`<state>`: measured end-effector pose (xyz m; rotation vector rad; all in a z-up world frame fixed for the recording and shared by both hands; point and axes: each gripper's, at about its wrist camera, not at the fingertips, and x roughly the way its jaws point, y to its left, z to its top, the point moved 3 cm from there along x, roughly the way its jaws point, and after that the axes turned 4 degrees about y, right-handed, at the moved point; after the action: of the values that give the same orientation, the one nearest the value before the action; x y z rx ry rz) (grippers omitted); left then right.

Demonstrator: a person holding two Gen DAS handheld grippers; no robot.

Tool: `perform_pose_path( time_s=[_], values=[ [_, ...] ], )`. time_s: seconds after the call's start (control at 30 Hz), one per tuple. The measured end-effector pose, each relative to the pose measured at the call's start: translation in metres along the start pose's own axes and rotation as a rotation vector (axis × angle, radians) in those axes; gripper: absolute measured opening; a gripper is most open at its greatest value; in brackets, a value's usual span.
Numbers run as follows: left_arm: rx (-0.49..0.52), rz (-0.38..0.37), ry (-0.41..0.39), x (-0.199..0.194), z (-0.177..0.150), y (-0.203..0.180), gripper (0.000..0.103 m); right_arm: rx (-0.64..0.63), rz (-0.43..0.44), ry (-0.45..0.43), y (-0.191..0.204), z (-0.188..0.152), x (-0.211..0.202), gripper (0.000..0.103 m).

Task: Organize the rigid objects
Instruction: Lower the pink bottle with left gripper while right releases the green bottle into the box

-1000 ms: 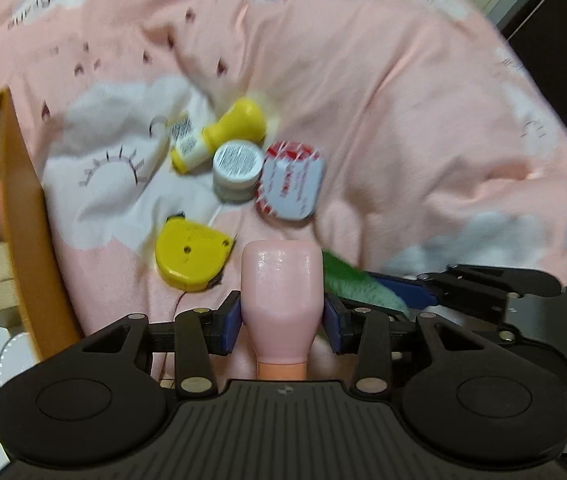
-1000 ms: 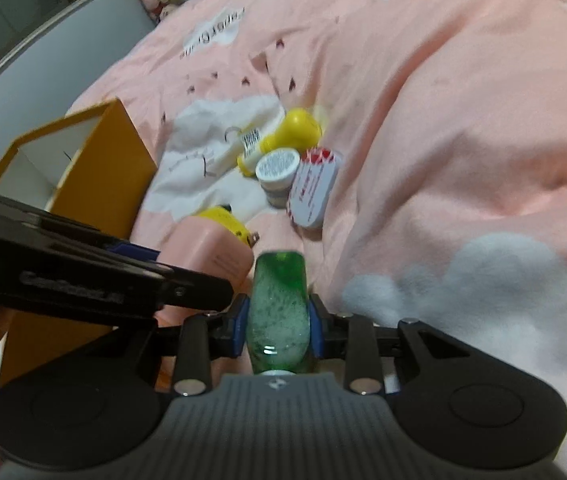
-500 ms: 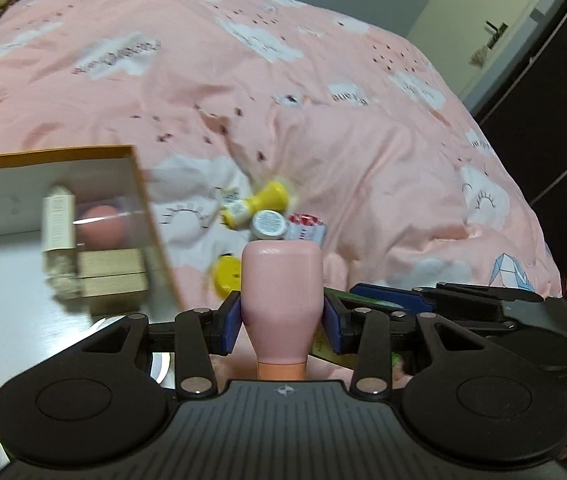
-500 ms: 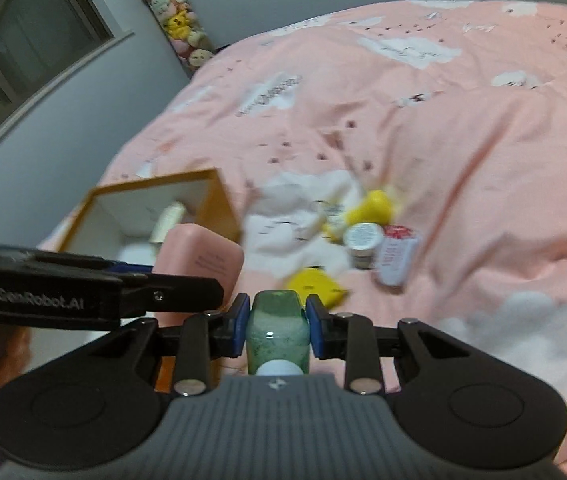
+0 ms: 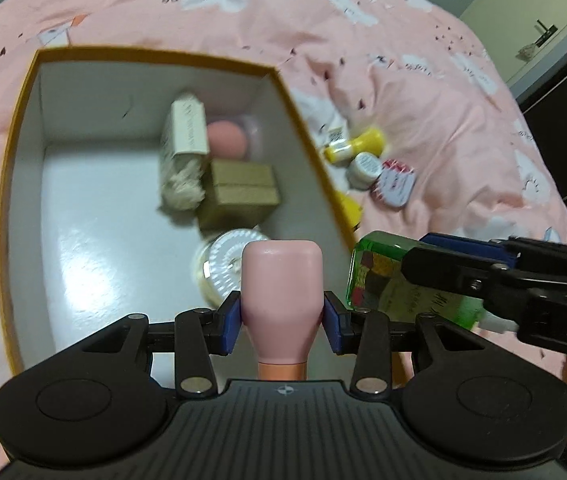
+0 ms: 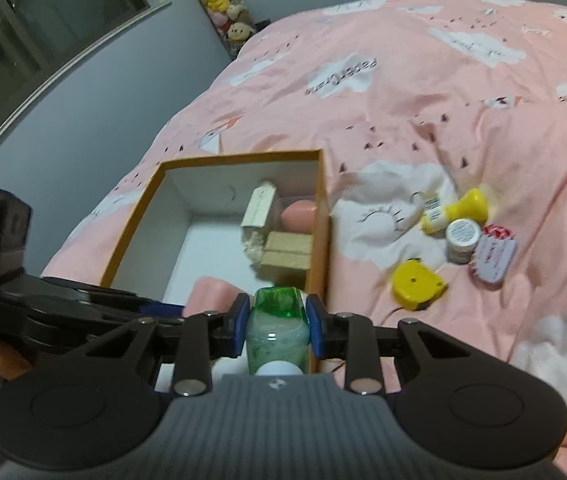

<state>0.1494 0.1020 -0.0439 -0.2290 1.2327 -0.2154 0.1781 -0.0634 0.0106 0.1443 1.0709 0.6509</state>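
My left gripper (image 5: 282, 316) is shut on a pink bottle (image 5: 281, 280) and holds it above the near part of an open orange box (image 5: 15, 128) with a white inside. My right gripper (image 6: 278, 328) is shut on a green bottle (image 6: 278, 320), also seen in the left wrist view (image 5: 387, 276), just outside the box's right wall (image 6: 321, 216). The box holds a cream carton (image 5: 189, 128), a pink egg-shaped sponge (image 5: 225, 140), a brown cardboard box (image 5: 241, 188) and a round white jar (image 5: 223, 260).
On the pink bedspread (image 6: 463, 92) right of the box lie a yellow tape measure (image 6: 417, 284), a yellow-capped bottle (image 6: 455, 212), a small white jar (image 6: 461, 238) and a red-and-white tin (image 6: 495, 256). A wall and window are at the left.
Both grippers lifted their bottles and moved left from the pile on the bed to the orange box. The left gripper now hangs over the box's inside.
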Motion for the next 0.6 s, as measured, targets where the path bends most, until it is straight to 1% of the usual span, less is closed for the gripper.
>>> perform_pose_path(
  time_s=[0.07, 0.13, 0.27, 0.37, 0.5, 0.6],
  values=[
    [0.004, 0.004, 0.013, 0.002, -0.002, 0.007, 0.047, -0.008, 0.016, 0.025, 0.01, 0.0, 0.005, 0.03],
    [0.003, 0.005, 0.034, 0.005, -0.004, 0.013, 0.047, -0.036, 0.011, 0.052, 0.021, -0.001, 0.013, 0.03],
    [-0.004, 0.014, 0.09, 0.017, -0.005, 0.027, 0.047, -0.083, -0.055, 0.135, 0.034, -0.007, 0.039, 0.03],
    [-0.021, 0.01, 0.132, 0.026, -0.005, 0.037, 0.047, -0.122, -0.085, 0.197, 0.036, -0.013, 0.056, 0.03],
    [-0.04, -0.007, 0.202, 0.037, -0.005, 0.045, 0.047, -0.242, -0.143, 0.252, 0.047, -0.019, 0.073, 0.03],
    [-0.043, 0.008, 0.238, 0.043, -0.004, 0.047, 0.047, -0.299, -0.164, 0.304, 0.049, -0.022, 0.087, 0.03]
  ],
)
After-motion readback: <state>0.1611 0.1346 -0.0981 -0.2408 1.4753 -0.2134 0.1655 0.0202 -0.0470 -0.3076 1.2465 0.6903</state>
